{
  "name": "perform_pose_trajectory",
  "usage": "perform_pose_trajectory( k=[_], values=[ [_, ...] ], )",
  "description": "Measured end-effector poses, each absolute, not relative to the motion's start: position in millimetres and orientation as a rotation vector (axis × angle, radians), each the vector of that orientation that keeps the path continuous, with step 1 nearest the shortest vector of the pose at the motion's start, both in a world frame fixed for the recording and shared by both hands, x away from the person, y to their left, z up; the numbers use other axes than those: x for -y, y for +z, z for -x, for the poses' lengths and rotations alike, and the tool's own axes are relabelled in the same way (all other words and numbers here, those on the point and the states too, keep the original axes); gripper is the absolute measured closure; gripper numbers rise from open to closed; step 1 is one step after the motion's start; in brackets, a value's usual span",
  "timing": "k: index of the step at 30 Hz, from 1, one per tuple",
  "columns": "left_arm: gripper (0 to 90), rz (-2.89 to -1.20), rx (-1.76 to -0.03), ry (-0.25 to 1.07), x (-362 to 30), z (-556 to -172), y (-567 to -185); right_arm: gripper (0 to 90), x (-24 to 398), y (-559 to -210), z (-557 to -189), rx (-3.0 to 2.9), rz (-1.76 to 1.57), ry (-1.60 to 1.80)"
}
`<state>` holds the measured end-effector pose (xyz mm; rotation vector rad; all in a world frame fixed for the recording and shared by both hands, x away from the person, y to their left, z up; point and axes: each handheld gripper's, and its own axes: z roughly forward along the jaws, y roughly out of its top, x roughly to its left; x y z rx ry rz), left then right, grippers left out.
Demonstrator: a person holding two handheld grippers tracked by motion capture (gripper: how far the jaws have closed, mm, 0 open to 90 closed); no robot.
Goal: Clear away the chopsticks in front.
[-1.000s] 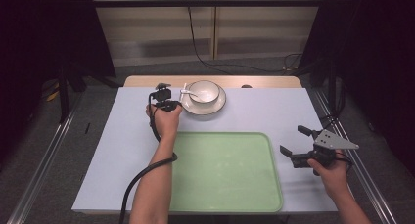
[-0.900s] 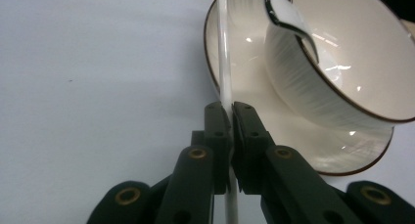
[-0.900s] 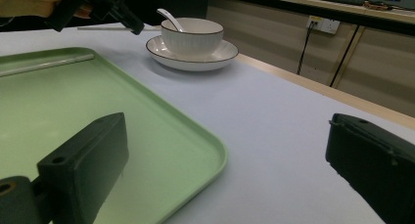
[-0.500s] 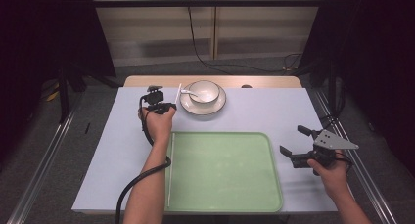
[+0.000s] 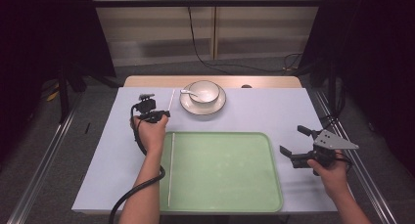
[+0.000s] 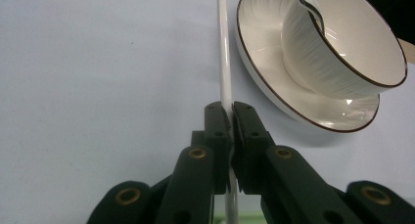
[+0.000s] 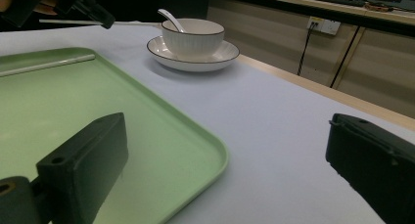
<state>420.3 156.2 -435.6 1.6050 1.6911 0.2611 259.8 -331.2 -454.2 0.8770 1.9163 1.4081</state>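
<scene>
High view first: a thin white stick is pinched in the left gripper, its far end reaching toward the saucer at the back of the table. Left gripper view confirms the jaws clamped tight on it, stick running straight ahead just beside the saucer's rim. A second white stick lies along the left edge of the green tray. A bowl with a spoon sits on the saucer. The right gripper hovers at the tray's right edge, jaws spread wide, holding nothing.
</scene>
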Motion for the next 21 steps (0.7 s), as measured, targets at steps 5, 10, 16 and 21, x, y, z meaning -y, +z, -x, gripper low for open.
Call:
perform_pose_trajectory(
  k=[5, 10, 16, 21],
  values=[
    [86.0, -1.605, -1.691, 0.271, -160.7, -409.8, -432.7, 1.6, 331.2, -454.1, -259.8, -1.916, -0.875, 1.408],
    [86.1, -1.586, -1.689, 0.271, -164.4, -401.1, -429.9, 1.6, 331.2, -454.0, -259.9, -1.914, -0.873, 1.410],
    [86.0, -1.579, -1.681, 0.273, -164.9, -390.1, -424.8, 1.6, 331.8, -453.0, -259.4, -1.910, -0.875, 1.412],
    [86.0, -1.577, -1.679, 0.277, -166.2, -379.5, -425.0, 1.6, 330.5, -453.3, -259.4, -1.909, -0.875, 1.412]
  ],
)
